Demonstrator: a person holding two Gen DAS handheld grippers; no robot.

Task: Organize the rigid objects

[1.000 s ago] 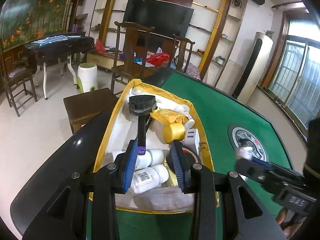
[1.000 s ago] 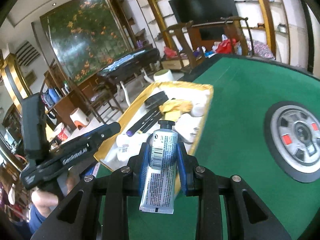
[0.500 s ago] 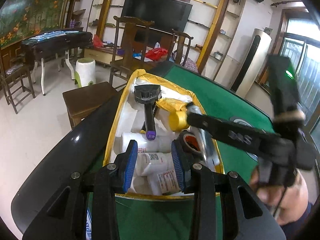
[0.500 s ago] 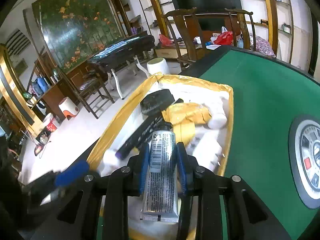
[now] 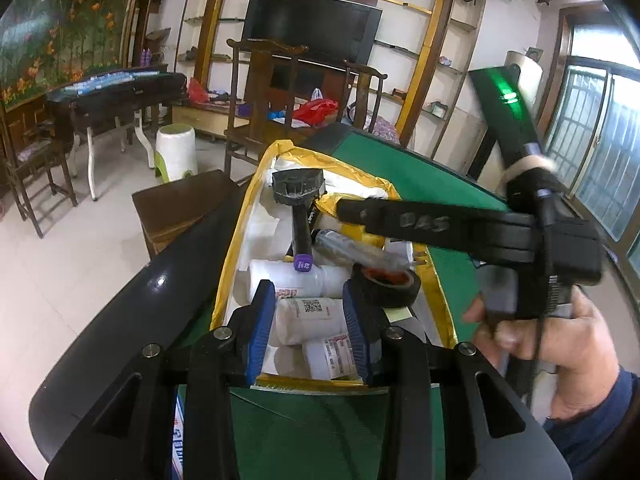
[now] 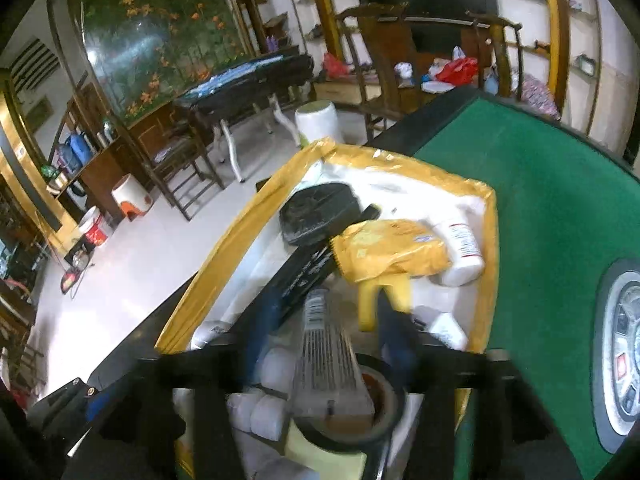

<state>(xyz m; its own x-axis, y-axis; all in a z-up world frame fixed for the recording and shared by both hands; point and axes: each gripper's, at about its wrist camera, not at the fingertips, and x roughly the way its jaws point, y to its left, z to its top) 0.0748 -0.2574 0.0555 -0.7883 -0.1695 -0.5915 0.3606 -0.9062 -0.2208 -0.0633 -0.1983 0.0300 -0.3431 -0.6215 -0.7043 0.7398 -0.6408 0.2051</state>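
Note:
A white foam box (image 5: 236, 264) with a yellow taped rim (image 6: 224, 256) sits at the edge of the green table. It holds white bottles (image 5: 308, 316), a black tape roll (image 5: 386, 284), a black brush with a purple end (image 5: 298, 200) and a yellow packet (image 6: 392, 248). My right gripper (image 6: 326, 332) hangs over the box with its jaws opening. The grey tube (image 6: 324, 360) lies loose between them, resting on the tape roll (image 6: 360, 412) and bottles. My left gripper (image 5: 309, 328) hovers at the box's near end, open, with nothing between its blue pads.
Green felt (image 6: 540, 240) stretches right of the box, with a round centre panel (image 6: 624, 360). A person's hand (image 5: 560, 344) grips the right tool's handle. Beside the table's black rim (image 5: 132, 320) stand a low wooden table (image 5: 180, 208) and chairs.
The right gripper carried the tube over the box, then its jaws spread and the tube dropped onto the contents. The left gripper stayed put.

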